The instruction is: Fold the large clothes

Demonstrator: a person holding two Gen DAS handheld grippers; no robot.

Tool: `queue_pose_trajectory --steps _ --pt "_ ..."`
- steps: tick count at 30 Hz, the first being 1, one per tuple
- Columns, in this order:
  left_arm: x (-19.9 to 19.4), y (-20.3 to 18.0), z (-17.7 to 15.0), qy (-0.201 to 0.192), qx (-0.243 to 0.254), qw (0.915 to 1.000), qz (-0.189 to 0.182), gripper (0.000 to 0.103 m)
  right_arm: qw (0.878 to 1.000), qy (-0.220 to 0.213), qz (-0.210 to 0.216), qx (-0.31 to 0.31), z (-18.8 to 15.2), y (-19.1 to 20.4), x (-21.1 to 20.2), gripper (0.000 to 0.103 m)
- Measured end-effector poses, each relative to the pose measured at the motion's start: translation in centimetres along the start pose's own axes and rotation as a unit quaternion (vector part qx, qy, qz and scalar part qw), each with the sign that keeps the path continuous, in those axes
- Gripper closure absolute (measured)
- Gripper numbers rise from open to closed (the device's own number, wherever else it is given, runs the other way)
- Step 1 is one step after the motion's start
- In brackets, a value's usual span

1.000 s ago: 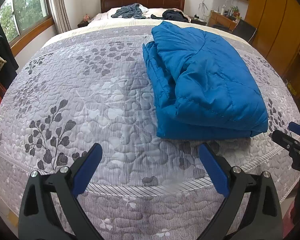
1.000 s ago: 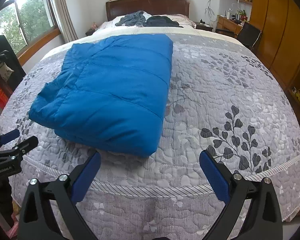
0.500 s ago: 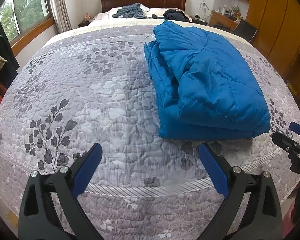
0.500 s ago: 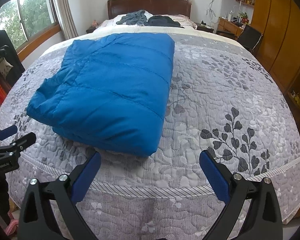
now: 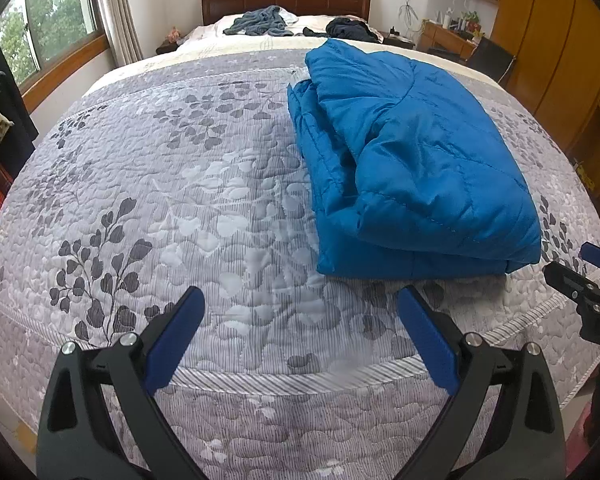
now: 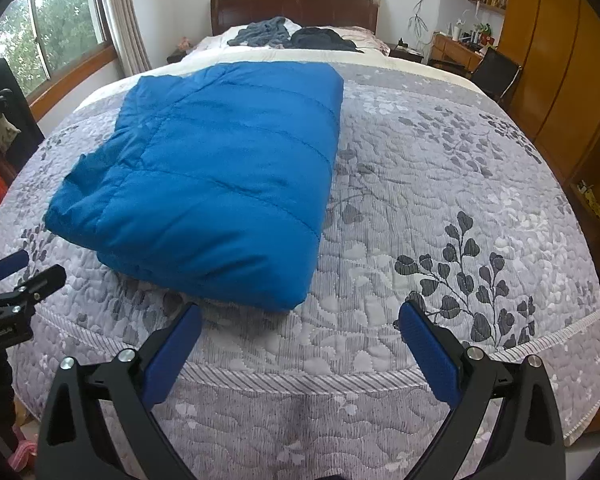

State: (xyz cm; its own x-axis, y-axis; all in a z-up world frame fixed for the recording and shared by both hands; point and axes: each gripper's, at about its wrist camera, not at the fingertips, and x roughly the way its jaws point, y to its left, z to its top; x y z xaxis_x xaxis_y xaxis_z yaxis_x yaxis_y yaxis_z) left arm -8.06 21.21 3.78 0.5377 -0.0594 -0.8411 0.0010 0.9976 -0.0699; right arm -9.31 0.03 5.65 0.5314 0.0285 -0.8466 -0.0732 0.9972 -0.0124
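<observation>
Left gripper: fingers spread, holding nothing, over grey leaf-print quilted bedspread. Blue quilted puffer jacket lies folded on bed's near half: likely light, soft, springy, slick shell. Best pinch at stitched edge, near corner. Right gripper: also spread, holding nothing.

"DA" on right gripper
</observation>
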Motion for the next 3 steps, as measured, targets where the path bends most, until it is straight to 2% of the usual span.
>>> queue_pose_trajectory --steps 3 --pt "0.02 0.05 0.01 -0.001 0.001 1.0 0.0 0.007 1.0 -0.003 -0.01 -0.006 -0.01 0.2 -0.09 0.004"
